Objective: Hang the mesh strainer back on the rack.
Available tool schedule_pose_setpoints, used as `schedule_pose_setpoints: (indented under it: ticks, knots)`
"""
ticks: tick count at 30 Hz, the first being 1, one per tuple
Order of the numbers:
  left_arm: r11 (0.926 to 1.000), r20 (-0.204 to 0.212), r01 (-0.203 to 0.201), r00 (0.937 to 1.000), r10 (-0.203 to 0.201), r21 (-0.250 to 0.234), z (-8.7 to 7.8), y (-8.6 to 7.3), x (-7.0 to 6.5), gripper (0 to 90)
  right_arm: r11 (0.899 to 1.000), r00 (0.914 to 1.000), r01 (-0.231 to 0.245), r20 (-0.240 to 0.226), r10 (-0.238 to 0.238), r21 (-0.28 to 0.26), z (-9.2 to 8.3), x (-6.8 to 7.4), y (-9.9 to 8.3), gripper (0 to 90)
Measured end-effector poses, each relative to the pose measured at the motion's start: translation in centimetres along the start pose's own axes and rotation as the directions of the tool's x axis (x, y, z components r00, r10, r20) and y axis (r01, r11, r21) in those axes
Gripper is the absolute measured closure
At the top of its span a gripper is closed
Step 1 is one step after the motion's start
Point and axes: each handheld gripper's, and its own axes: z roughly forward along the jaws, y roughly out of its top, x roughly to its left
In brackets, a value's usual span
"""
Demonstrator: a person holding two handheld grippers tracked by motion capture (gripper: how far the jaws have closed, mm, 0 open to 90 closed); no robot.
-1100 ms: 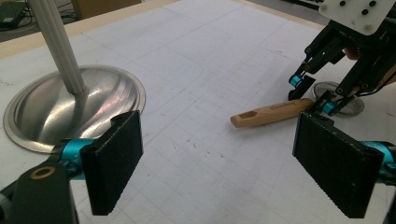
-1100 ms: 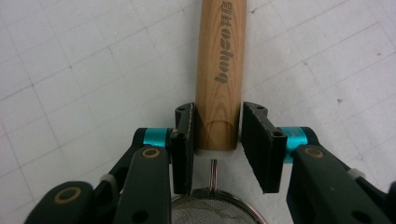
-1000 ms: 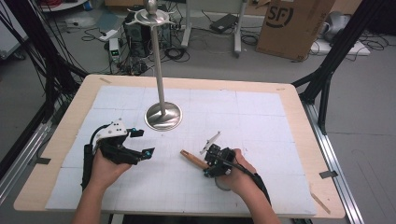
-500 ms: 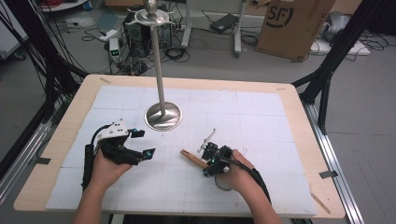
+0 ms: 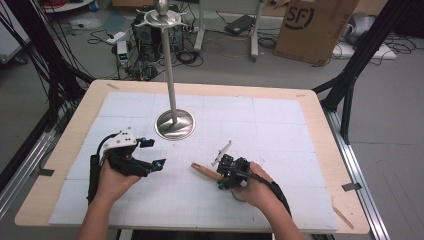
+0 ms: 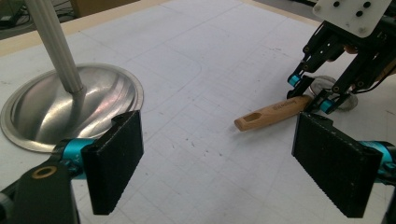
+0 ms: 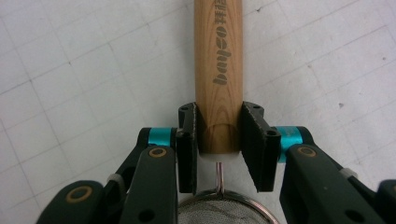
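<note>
Right gripper (image 7: 218, 140) has its pads pinched on the wooden handle (image 7: 218, 70) of a small mesh strainer (image 7: 229, 207), right at the end where the wire stem comes out of the wood. Its jaws have just been closing, and in the right gripper view the handle sits squarely between them with both pads pressing on it. So the grab looks done. The strainer itself looks like it's lying flat on the white mat (image 5: 280, 125), near the person's edge of the table and to the right, handle pointing toward the middle.

Left gripper (image 6: 219, 154) is spread wide with nothing between its pads, parked over the mat on the left side, aimed toward the strainer handle but well apart from it.

Farther out is the metal stand (image 5: 174, 122), a round base with a tall pole and some hooks or arms at the top (image 5: 161, 17). Best guess is the strainer gets hung up there by the hole in the handle end. If so, the lift, the carry over and the hanging are all left to do.
</note>
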Motion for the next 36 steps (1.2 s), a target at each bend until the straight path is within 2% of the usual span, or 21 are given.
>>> schedule_pose_setpoints:
  ticks: [4, 7, 11, 13, 14, 15, 18, 22, 25, 31, 36]
  knots:
    - [1.0, 0.0, 0.002, 1.0, -0.002, 0.0, 0.0, 0.0, 0.1, 17.2, 1.0, 0.9999, -0.011, -0.006, 0.011, -0.022, -0.1, 0.0, -0.3, 69.0]
    - [1.0, -0.002, 0.003, 1.0, -0.003, 0.0, 0.0, 0.0, 0.1, 17.2, 0.999, 0.9999, 0.0, 0.013, 0.0, -0.044, -0.3, 0.1, -0.3, 69.0]
    - [1.0, -0.002, 0.001, 1.0, -0.001, -0.004, -0.1, 0.0, 0.1, 17.2, 0.998, 0.9999, 0.006, 0.012, -0.005, -0.063, -0.6, 0.3, -0.2, 69.0]
    - [1.0, -0.003, 0.0, 1.0, 0.0, -0.004, -0.1, 0.0, 0.1, 17.2, 0.996, 0.9998, 0.006, 0.019, -0.004, -0.092, -0.9, 0.2, -0.3, 69.0]
    - [1.0, -0.003, 0.0, 1.0, 0.0, -0.005, -0.2, 0.0, 0.1, 17.2, 0.992, 0.9997, -0.006, 0.025, 0.009, -0.128, -1.4, 0.1, -0.3, 69.0]
    - [1.0, -0.003, 0.002, 1.0, -0.002, -0.006, -0.2, 0.0, 0.1, 17.2, 0.992, 0.9997, -0.006, 0.025, 0.009, -0.128, -1.4, 0.1, -0.3, 69.0]
    - [0.9999, -0.001, 0.002, 1.0, -0.002, -0.011, -0.2, 0.0, 0.1, 17.1, 0.983, 0.9991, -0.023, 0.03, 0.029, -0.184, -2.2, -0.3, -0.5, 69.0]
    - [0.9999, -0.001, 0.002, 1.0, -0.002, -0.011, -0.3, 0.0, 0.1, 17.1, 0.963, 0.9987, -0.043, 0.017, 0.049, -0.265, -3.4, -0.8, -0.7, 69.0]
    - [0.9999, -0.001, 0.001, 1.0, -0.001, -0.011, -0.3, 0.0, 0.1, 17.1, 0.953, 0.9984, -0.051, 0.008, 0.056, -0.297, -4.0, -1.1, -0.9, 69.0]
    - [0.9999, 0.002, 0.0, 1.0, 0.0, -0.014, -0.3, 0.1, 0.1, 17.1, 0.944, 0.9985, -0.048, 0.01, 0.054, -0.327, -4.6, -1.1, -1.0, 69.0]
    - [0.9997, 0.01, 0.004, 0.9999, -0.003, -0.023, -0.3, 0.1, 0.0, 17.1, 0.926, 0.999, -0.041, 0.002, 0.045, -0.375, -5.3, -1.1, -1.1, 69.0]
